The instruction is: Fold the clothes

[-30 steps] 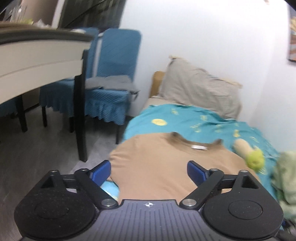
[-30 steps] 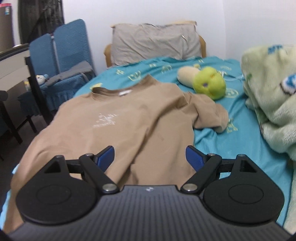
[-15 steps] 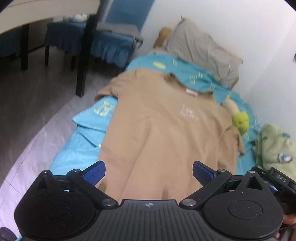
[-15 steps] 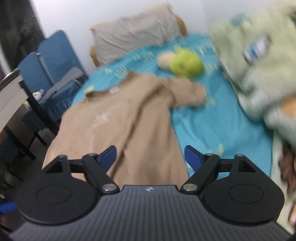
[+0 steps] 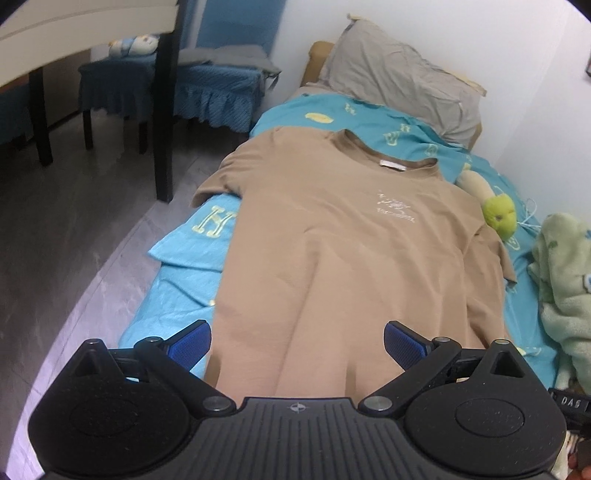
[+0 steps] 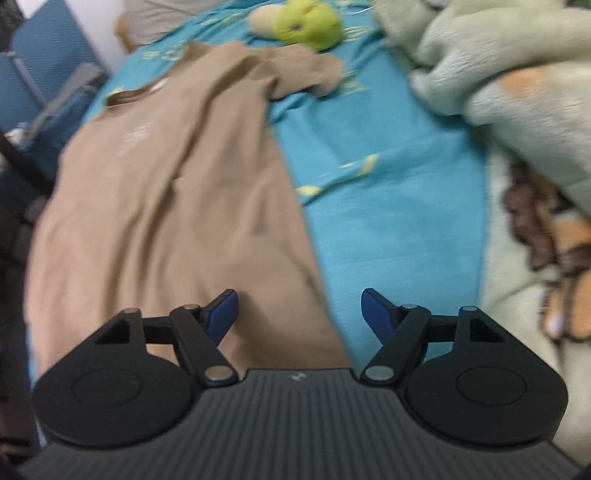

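A tan T-shirt (image 5: 332, 251) lies flat on the bed (image 5: 184, 273), collar at upper frame, hem nearest both grippers; left gripper (image 5: 297, 345) wide over the hem, right gripper (image 6: 299, 314) wide, empty, straddling its right edge

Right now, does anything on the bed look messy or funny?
Yes. The tan cotton T-shirt lies flat, but its sleeve near the green plush toy is bunched up. The other sleeve droops over the edge of the teal bedsheet.
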The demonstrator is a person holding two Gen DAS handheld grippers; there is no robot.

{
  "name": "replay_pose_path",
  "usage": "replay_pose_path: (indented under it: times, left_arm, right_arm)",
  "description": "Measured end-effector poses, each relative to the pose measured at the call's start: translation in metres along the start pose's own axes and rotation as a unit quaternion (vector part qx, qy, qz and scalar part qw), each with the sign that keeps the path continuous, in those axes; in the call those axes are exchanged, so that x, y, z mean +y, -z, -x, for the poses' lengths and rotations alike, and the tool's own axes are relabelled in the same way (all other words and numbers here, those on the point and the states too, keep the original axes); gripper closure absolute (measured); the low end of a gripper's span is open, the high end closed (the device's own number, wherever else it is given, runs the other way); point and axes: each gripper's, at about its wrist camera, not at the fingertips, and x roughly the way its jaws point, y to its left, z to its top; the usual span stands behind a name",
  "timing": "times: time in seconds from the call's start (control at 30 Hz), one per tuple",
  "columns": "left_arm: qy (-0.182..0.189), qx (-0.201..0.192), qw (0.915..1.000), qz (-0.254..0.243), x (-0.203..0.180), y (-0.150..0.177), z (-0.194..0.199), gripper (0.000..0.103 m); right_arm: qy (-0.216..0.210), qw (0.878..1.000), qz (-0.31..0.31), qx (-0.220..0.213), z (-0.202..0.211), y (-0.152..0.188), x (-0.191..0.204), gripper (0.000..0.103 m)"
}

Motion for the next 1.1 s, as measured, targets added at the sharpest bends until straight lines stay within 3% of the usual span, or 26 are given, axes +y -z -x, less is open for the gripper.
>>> replay_pose_path:
  times: [0.13, 0.3, 0.5, 0.6, 0.77, 0.93, 1.0, 1.1]
  left_arm:
    - [-0.015, 0.021, 0.9996, 0.009, 0.014, 0.002, -0.003, 0.002]
    - [-0.033, 0.056, 0.9975, 0.029, 0.033, 0.009, -0.005, 0.003]
    - [-0.046, 0.117, 0.9900, 0.063, 0.050, 0.023, -0.010, 0.007]
    - [-0.037, 0.155, 0.9844, 0.075, 0.053, 0.034, -0.013, 0.011]
    - [-0.050, 0.177, 0.9808, 0.066, 0.049, 0.039, -0.008, 0.013]
    - [-0.034, 0.183, 0.9721, 0.142, 0.066, 0.036, 0.008, 0.037]
    - [-0.038, 0.176, 0.9663, 0.184, 0.078, 0.039, 0.016, 0.044]
    - [-0.048, 0.174, 0.9612, 0.208, 0.086, 0.042, 0.022, 0.050]
  right_arm:
    - [-0.021, 0.999, -0.013, 0.030, -0.005, 0.001, -0.001, 0.027]
    - [-0.039, 0.999, -0.028, -0.011, 0.009, 0.004, -0.004, 0.027]
    - [-0.039, 0.997, 0.012, -0.064, 0.025, 0.002, 0.006, 0.027]
    - [-0.051, 0.997, 0.005, -0.063, 0.023, -0.003, 0.002, 0.027]
    - [-0.079, 0.995, -0.042, -0.051, 0.017, -0.007, -0.014, 0.027]
    - [-0.101, 0.990, -0.089, -0.043, 0.015, -0.007, -0.025, 0.027]
    - [-0.110, 0.988, -0.102, -0.041, 0.013, -0.007, -0.027, 0.027]
    - [-0.122, 0.985, -0.117, -0.035, 0.011, -0.007, -0.028, 0.027]
